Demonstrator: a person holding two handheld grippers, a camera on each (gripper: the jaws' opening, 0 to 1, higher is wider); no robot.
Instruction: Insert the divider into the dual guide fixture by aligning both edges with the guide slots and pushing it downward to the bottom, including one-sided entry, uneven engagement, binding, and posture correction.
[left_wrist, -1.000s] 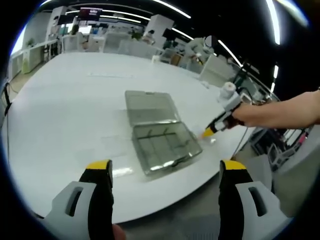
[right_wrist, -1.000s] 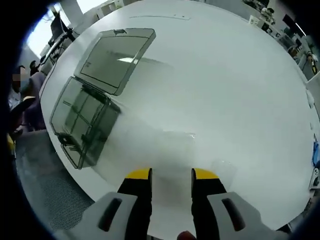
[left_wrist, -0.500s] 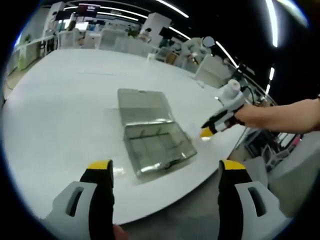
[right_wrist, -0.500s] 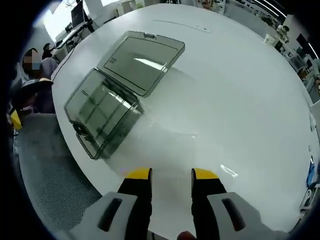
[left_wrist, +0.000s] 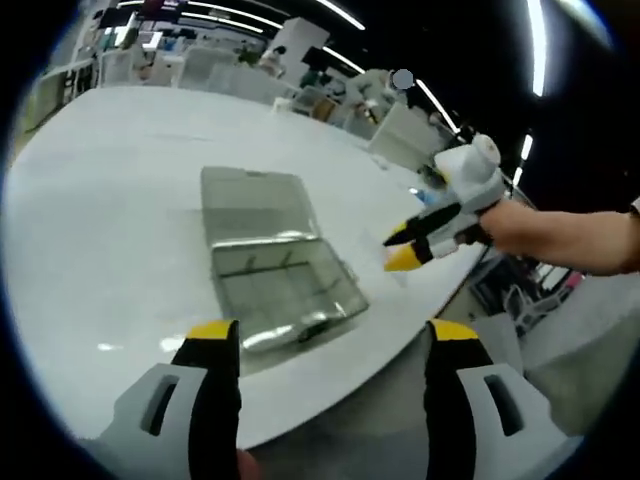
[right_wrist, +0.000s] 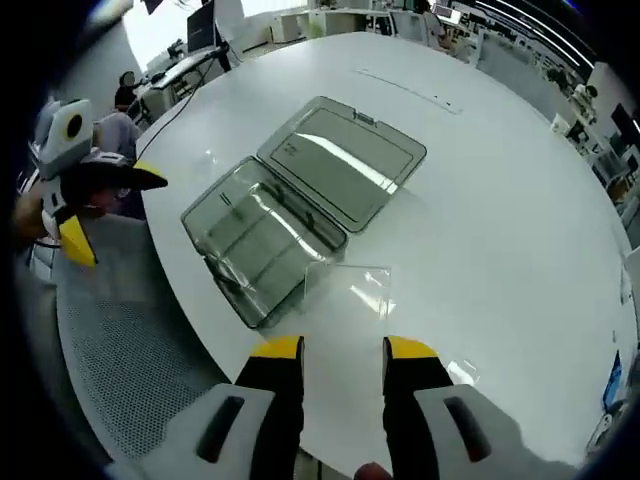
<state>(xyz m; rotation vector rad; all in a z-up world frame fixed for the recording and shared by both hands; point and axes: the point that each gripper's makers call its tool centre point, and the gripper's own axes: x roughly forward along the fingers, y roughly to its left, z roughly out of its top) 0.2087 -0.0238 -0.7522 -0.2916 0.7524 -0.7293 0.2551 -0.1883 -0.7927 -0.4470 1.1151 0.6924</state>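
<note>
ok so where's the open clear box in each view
Left gripper view: the open clear box lies centre-left on the white table, lid folded back away from the camera.
Right gripper view: it lies left of centre, above the right gripper.
Shared landmark: the flat open lid, which shows in both views.

Ahead of my right hand-held gripper (right_wrist: 342, 348) I've got bare worktop (right_wrist: 500, 240); the clear divider (right_wrist: 347, 290) stands just beyond the tips, the open fixture box (right_wrist: 300, 210) behind it. The left hand-held gripper (right_wrist: 105, 210) hangs off the worktop edge, well apart.
</note>
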